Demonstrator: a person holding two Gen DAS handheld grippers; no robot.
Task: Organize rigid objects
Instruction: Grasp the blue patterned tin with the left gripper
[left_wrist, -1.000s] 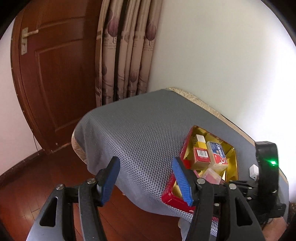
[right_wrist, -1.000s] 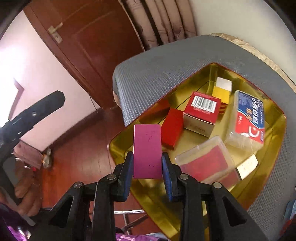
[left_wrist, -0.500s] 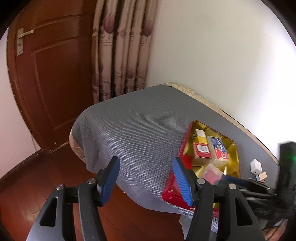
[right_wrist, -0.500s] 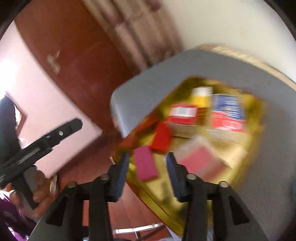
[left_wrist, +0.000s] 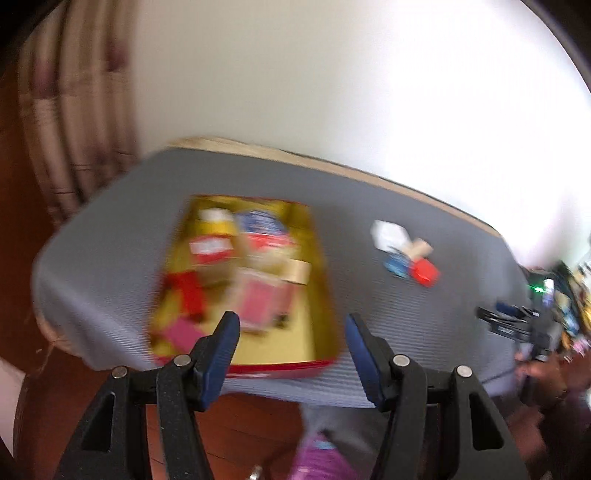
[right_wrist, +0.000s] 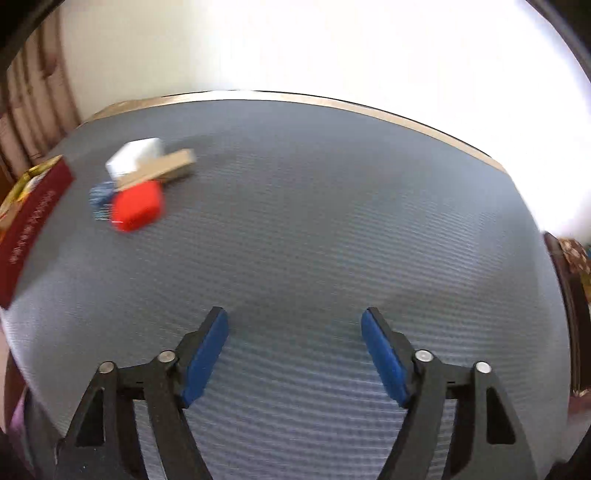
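While your right gripper (right_wrist: 294, 350) hangs spread and empty over the grey counter (right_wrist: 332, 221), your left gripper (left_wrist: 291, 345), likewise spread, faces the gold tin (left_wrist: 317, 295), with the red block (right_wrist: 138, 206) and white box (right_wrist: 135, 155) lying right of that tin.

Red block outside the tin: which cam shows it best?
Right wrist view. The red block is large there, though motion-blurred, lying on the grey mat in a cluster with a white block, a tan block and a blue piece. In the left wrist view it is smaller and equally blurred.
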